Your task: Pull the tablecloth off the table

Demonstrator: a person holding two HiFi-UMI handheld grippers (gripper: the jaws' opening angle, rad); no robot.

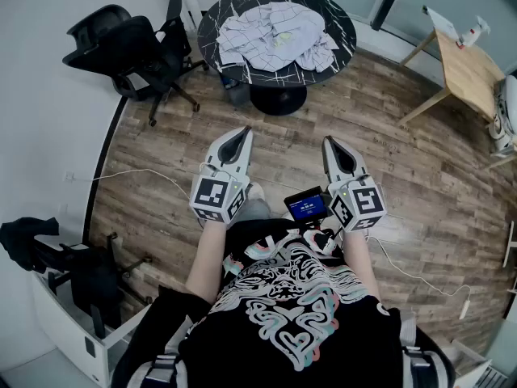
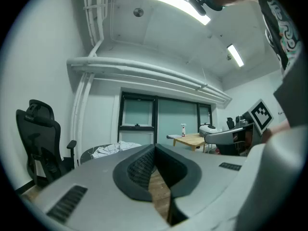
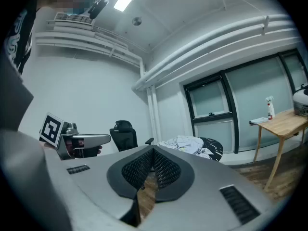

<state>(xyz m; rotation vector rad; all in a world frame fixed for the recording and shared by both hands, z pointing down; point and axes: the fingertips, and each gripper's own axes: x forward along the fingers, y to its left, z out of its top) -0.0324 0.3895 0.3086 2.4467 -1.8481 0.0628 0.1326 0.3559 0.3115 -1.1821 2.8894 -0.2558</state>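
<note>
A crumpled pale checked tablecloth (image 1: pixel 275 35) lies bunched on a round black marble-patterned table (image 1: pixel 339 55) at the far end of the room. It also shows small in the left gripper view as the tablecloth (image 2: pixel 115 149) and in the right gripper view as the tablecloth (image 3: pixel 185 143). My left gripper (image 1: pixel 240 138) and right gripper (image 1: pixel 333 146) are held side by side in front of the person's chest, well short of the table. Both are shut with nothing between the jaws, tips pointing toward the table.
Two black office chairs (image 1: pixel 133 43) stand left of the table by the white wall. A light wooden side table (image 1: pixel 468 71) with a spray bottle stands at the right. White cables (image 1: pixel 145 175) trail over the wood floor. A low cart (image 1: pixel 73 297) sits at the near left.
</note>
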